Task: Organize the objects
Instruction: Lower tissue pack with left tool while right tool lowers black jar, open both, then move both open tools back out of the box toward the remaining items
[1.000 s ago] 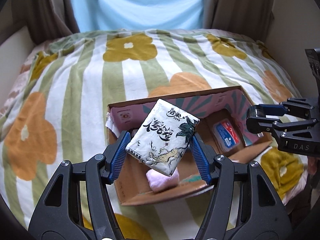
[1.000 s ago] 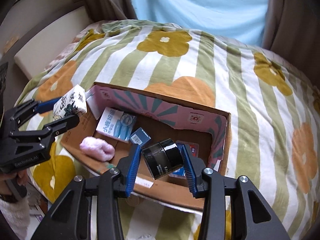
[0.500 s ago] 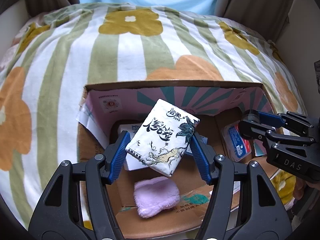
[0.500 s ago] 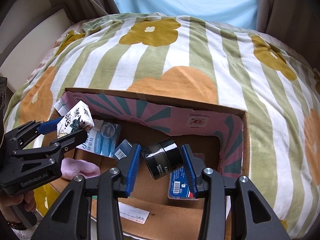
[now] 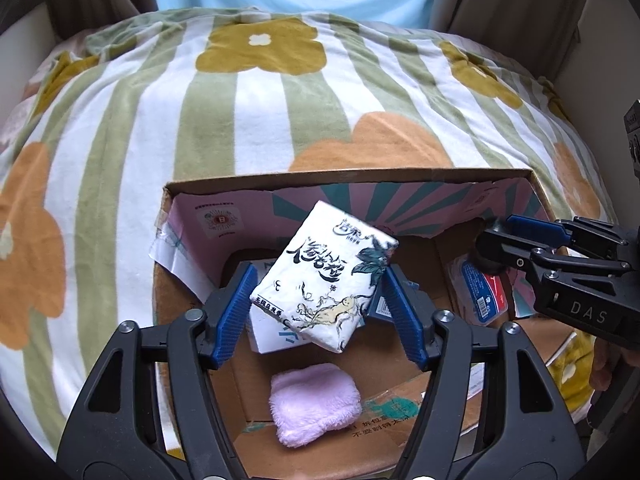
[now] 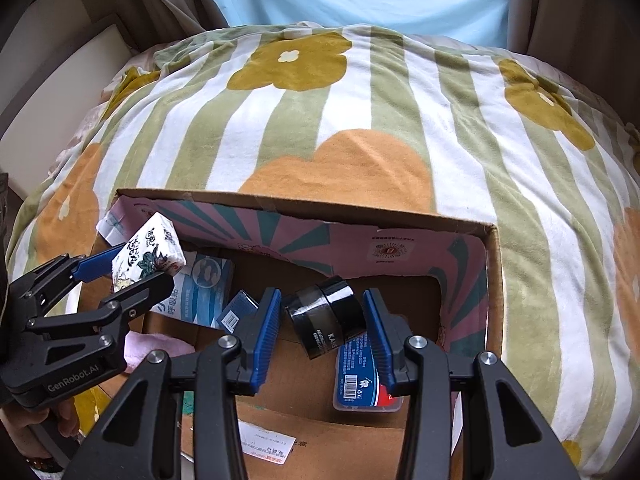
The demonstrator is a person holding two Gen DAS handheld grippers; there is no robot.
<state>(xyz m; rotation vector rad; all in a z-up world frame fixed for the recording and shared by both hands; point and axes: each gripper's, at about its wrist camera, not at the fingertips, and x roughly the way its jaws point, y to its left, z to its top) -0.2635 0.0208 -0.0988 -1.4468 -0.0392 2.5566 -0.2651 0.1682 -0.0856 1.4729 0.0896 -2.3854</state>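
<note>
My left gripper [image 5: 316,308] is shut on a white tissue pack [image 5: 324,276] with black calligraphy, held tilted over the left part of an open cardboard box [image 5: 348,174]. The pack also shows in the right wrist view [image 6: 148,254]. My right gripper [image 6: 318,320] is shut on a black jar [image 6: 324,320], held over the right part of the same box [image 6: 494,264]. In the left wrist view the right gripper [image 5: 496,248] enters from the right.
In the box lie a pink fluffy cloth [image 5: 314,402], a white-blue pack [image 6: 202,294], a small dark blue box [image 6: 238,312] and a flat blue-red packet [image 6: 362,376]. The box rests on a striped flowered blanket [image 6: 320,120]. Curtains hang behind.
Both grippers have moved forward over the box with their objects still held. The box now fills more of both views.
</note>
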